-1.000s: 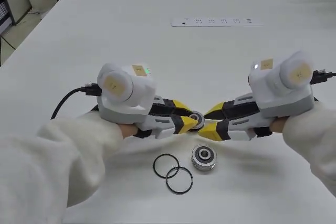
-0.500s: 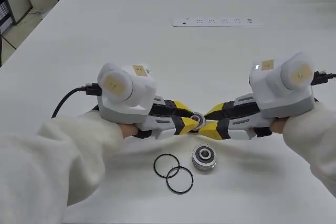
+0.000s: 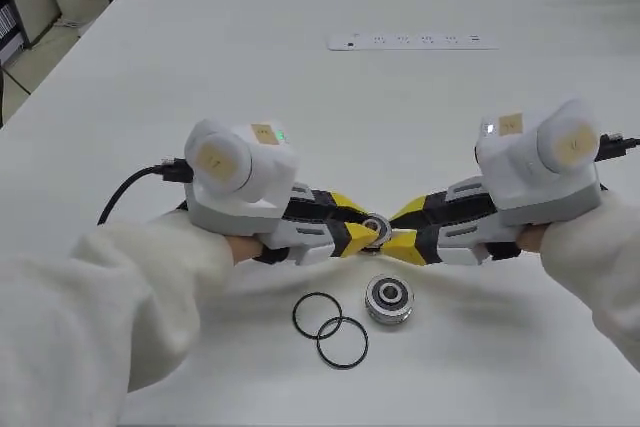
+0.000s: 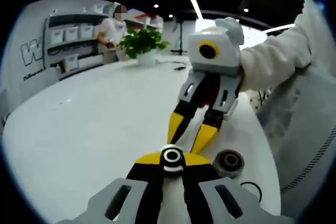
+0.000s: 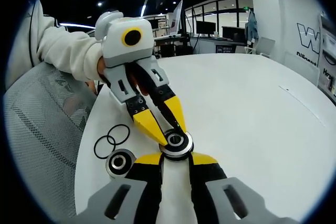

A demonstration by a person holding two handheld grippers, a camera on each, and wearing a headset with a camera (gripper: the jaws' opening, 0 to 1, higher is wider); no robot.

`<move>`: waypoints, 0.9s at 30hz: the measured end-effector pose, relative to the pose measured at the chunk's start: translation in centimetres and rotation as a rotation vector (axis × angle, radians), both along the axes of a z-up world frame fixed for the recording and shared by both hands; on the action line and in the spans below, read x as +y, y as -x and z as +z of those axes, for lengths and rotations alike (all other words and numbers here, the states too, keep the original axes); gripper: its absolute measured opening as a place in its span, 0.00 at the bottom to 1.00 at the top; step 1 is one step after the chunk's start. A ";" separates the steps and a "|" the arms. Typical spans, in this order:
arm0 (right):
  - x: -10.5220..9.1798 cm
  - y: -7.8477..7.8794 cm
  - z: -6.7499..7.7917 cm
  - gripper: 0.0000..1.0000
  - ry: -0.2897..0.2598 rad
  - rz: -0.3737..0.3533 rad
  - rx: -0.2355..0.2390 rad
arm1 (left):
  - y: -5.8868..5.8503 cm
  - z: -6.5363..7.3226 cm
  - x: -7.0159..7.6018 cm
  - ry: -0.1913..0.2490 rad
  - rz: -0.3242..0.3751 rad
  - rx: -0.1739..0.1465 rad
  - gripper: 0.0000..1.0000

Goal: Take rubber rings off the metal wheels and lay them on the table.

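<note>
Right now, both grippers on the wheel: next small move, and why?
Likely ease the right gripper away from the left gripper to strip the held wheel. Both sets of tips meet on it; two rubber rings and a second wheel already lie on the table. Whether the right's pinch is on rubber, I cannot tell.

Letter "W" (image 5: 308,38) on white wall (image 5: 278,14)

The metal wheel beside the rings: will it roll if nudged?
Probably not: the metal wheel lies flat on the table, so it should slide. It looks solid metal, likely heavy for its size. On edge, it would probably roll.
</note>
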State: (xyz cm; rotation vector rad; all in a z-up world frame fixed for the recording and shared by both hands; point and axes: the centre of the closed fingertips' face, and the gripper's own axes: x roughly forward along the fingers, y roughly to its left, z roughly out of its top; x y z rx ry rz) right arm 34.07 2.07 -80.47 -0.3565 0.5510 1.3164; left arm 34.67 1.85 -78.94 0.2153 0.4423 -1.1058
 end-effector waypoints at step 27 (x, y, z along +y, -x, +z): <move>-0.1 0.6 0.1 0.10 -0.004 -0.017 0.055 | 0.1 0.0 0.1 0.003 -0.001 -0.006 0.14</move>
